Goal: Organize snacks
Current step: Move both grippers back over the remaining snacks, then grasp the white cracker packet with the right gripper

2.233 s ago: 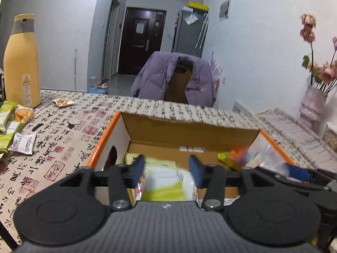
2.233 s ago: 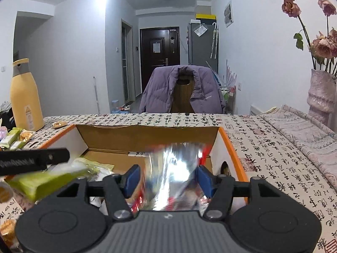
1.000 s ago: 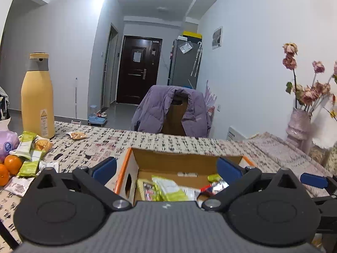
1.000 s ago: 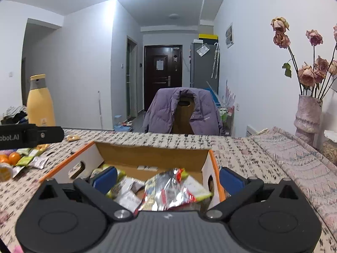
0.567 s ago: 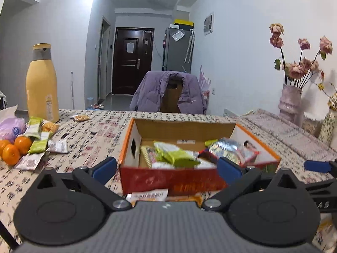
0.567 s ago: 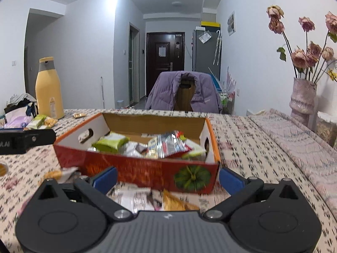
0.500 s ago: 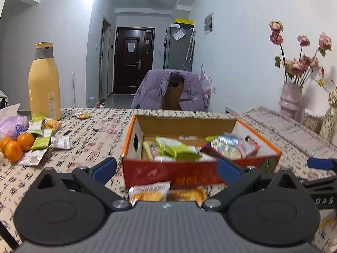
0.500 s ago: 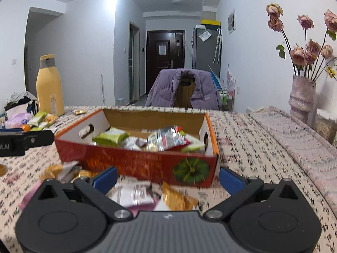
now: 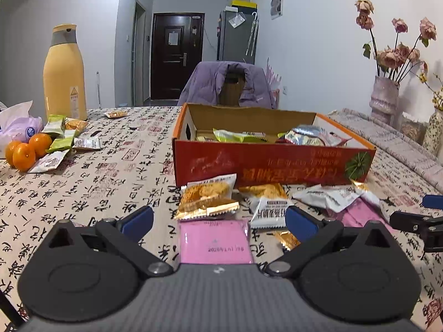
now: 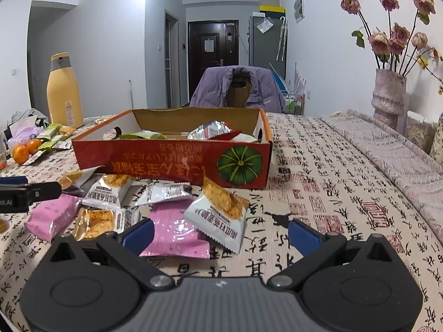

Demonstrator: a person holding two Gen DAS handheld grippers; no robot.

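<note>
We held the left gripper (image 9: 218, 217) and right gripper (image 10: 220, 232) low over the worktop (image 9: 110, 177), jaws wide open, empty. Loose snacks (image 10: 177, 229) lay before the box (image 10: 171, 163).

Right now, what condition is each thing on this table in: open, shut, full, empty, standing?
left gripper: open, empty
right gripper: open, empty
red cardboard box: topless, partly filled with snack packets
pink packet: sealed, flat on the tablecloth
white cracker packet: sealed, leaning on a pink packet
yellow bottle: upright, capped
vase: upright, holding dried roses
</note>
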